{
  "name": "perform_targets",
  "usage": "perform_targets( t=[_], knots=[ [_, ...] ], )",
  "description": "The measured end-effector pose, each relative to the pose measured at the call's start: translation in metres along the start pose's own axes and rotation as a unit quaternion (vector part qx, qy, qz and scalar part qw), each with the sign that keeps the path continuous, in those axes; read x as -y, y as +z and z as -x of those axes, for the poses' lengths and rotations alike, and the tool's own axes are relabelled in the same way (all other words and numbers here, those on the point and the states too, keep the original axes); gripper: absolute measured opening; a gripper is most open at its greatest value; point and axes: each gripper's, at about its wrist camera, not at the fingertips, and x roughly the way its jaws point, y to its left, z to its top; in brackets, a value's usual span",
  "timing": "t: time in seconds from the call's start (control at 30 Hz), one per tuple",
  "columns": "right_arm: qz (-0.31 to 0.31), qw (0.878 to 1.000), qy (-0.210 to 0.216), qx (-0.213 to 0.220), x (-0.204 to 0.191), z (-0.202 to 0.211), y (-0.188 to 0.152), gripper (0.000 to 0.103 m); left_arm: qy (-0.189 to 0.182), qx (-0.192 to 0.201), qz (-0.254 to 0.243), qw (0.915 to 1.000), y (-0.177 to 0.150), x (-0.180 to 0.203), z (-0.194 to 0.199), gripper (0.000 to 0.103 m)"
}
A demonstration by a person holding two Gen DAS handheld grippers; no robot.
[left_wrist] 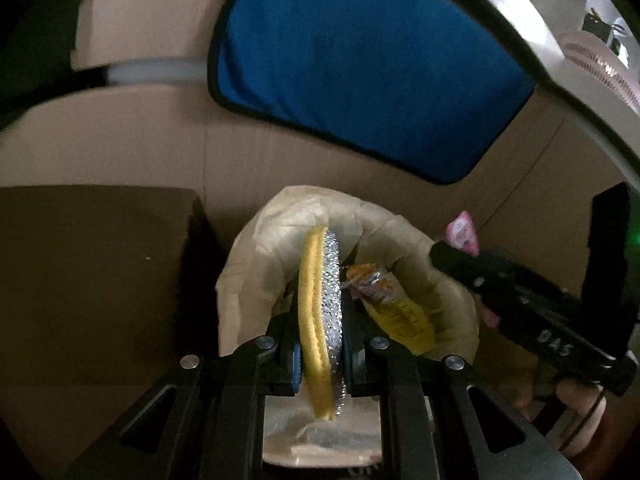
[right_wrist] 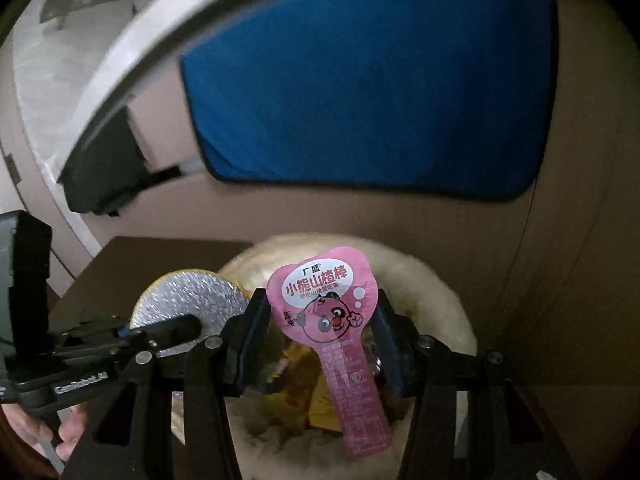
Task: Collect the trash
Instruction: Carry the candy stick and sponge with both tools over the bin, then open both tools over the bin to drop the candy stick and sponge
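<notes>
The left gripper (left_wrist: pixel 320 364) was clamped edge-on upon a round yellow pad with a silver foil face (left_wrist: pixel 322 320), held low in the frame's centre over the open mouth of a bin lined with a pale bag (left_wrist: pixel 256 248). The right gripper (right_wrist: pixel 320 336) stood about half-apart with its pads pinching the pink lollipop-shaped wrapper (right_wrist: pixel 332 320), upright over the same bin. Yellow packets (left_wrist: pixel 384 292) lay inside, perhaps snack wrappers in the dim light, and a blue cushion (left_wrist: pixel 360 64) filled the upper frame behind.
</notes>
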Motion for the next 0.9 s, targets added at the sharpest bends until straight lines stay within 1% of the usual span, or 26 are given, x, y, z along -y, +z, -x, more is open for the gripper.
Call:
perform_targets(
  t=[0.1, 0.27, 0.37, 0.43, 0.47, 0.53, 0.6, 0.67, 0.8, 0.9],
  knots=[
    [-0.007, 1.0, -0.005, -0.026, 0.009, -0.02, -0.007, 0.047, -0.008, -0.013, 0.006, 0.9999, 0.003, -0.008, -0.016, 0.015],
    [-0.006, 0.999, -0.019, -0.048, 0.016, -0.038, -0.015, 0.048, -0.014, -0.033, 0.013, 0.9993, 0.004, -0.018, -0.042, 0.015],
    [-0.008, 0.998, -0.025, -0.059, 0.02, -0.046, -0.017, 0.048, -0.021, -0.039, 0.016, 0.9989, 0.001, -0.028, -0.049, 0.015],
    [-0.007, 0.998, -0.029, -0.063, 0.02, -0.049, -0.016, 0.048, -0.031, -0.038, 0.015, 0.9987, 0.001, -0.029, -0.05, 0.016],
    [-0.005, 0.997, -0.031, -0.064, 0.02, -0.05, -0.017, 0.048, -0.034, -0.035, 0.012, 0.9987, 0.002, -0.029, -0.05, 0.018],
    [-0.002, 0.997, -0.036, -0.064, 0.019, -0.049, -0.017, 0.049, -0.034, -0.027, 0.005, 0.999, 0.003, -0.029, -0.049, 0.025],
    [-0.002, 0.997, -0.04, -0.061, 0.019, -0.047, -0.017, 0.049, -0.036, -0.022, 0.005, 0.9991, 0.005, -0.031, -0.047, 0.04],
    [-0.002, 0.997, -0.042, -0.059, 0.016, -0.046, -0.016, 0.052, -0.035, -0.024, 0.01, 0.9991, 0.008, -0.032, -0.047, 0.046],
    [0.009, 0.997, -0.061, -0.047, 0.013, -0.037, -0.016, 0.053, -0.036, -0.009, 0.032, 0.9988, 0.01, -0.037, -0.037, 0.046],
    [0.012, 0.998, -0.063, -0.029, 0.009, -0.025, -0.015, 0.055, -0.025, 0.004, 0.034, 0.9991, 0.01, -0.038, -0.022, 0.047]
  ],
)
